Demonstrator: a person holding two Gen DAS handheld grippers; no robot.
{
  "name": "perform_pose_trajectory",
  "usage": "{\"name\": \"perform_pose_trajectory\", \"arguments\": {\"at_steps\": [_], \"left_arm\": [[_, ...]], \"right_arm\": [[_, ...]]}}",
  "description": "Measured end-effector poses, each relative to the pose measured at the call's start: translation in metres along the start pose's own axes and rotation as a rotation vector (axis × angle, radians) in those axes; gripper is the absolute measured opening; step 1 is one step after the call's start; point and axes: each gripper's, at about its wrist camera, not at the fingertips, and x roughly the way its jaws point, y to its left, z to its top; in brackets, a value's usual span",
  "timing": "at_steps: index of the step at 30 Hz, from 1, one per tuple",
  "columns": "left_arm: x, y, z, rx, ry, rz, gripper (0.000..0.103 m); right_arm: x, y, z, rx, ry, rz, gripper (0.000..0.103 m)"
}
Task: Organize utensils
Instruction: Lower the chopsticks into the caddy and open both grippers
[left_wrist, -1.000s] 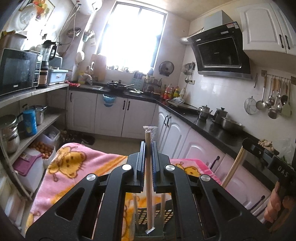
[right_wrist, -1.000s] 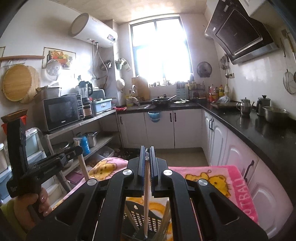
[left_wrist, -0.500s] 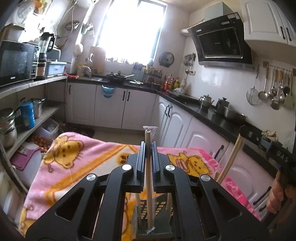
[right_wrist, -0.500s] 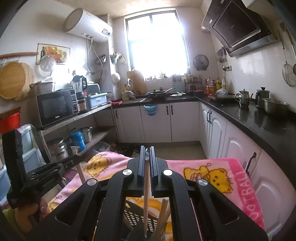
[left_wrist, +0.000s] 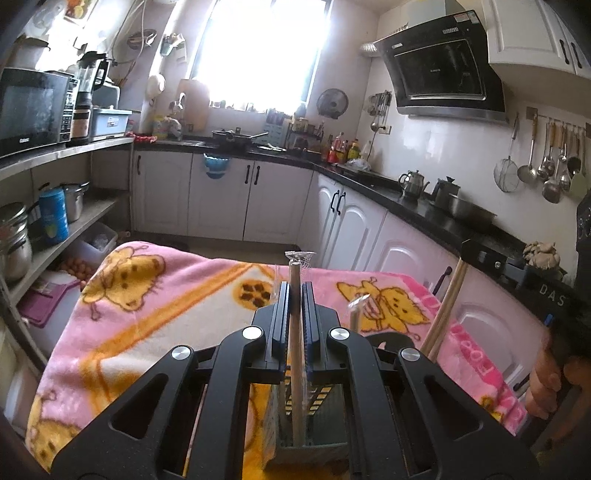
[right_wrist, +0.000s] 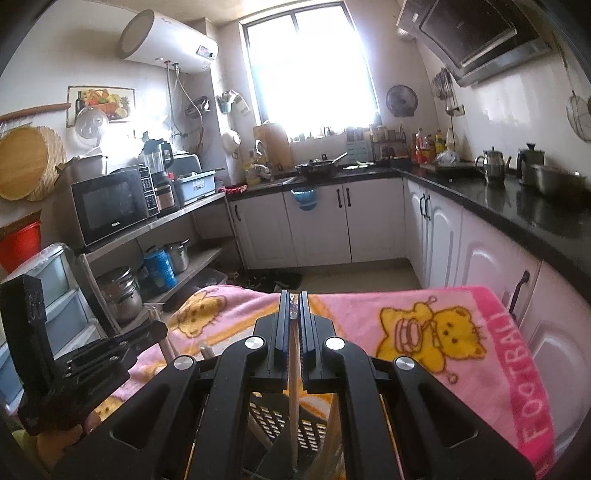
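Two grippers, left gripper (left_wrist: 294, 295) and right gripper (right_wrist: 293, 312), each clamp one wrapped chopstick (left_wrist: 295, 332) upright, jaws closed, probably for the slotted holder (left_wrist: 306, 435) below.

fleecy blanket (left_wrist: 155, 317), wooden chopstick (left_wrist: 296, 369), glossy countertop (right_wrist: 517, 218)

Right of your right hand-held gripper (right_wrist: 291, 332), the pink cartoon-printed blanket (right_wrist: 461, 306) carries "FOOTBALL" in white capitals along its darker pink border. Off to the right of your left hand-held gripper (left_wrist: 294, 317), the other black hand-held gripper's body (left_wrist: 546, 291) reads "DAS". The black microwave's (right_wrist: 110, 206) brand is too small to read.
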Motion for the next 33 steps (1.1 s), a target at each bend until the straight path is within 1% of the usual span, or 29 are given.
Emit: {"name": "perform_pose_trajectory", "arguments": {"at_steps": [13, 21, 24, 31, 33], "left_arm": [[0.003, 0.007, -0.011, -0.01, 0.021, 0.01, 0.002], [0.0, 0.008, -0.015, -0.014, 0.021, 0.007, 0.002], [0.0, 0.008, -0.015, -0.014, 0.021, 0.005, 0.002], [-0.008, 0.005, -0.018, -0.008, 0.03, -0.003, 0.009], [-0.01, 0.004, -0.019, -0.005, 0.034, -0.003, 0.013]], "right_arm": [[0.013, -0.004, -0.018, 0.064, 0.069, 0.041, 0.005], [0.015, -0.012, -0.024, 0.091, 0.102, 0.049, 0.005], [0.013, -0.017, -0.025, 0.097, 0.1, 0.042, 0.005], [0.008, -0.027, -0.025, 0.12, 0.11, 0.014, 0.007], [0.006, -0.029, -0.026, 0.118, 0.111, 0.006, 0.007]]}}
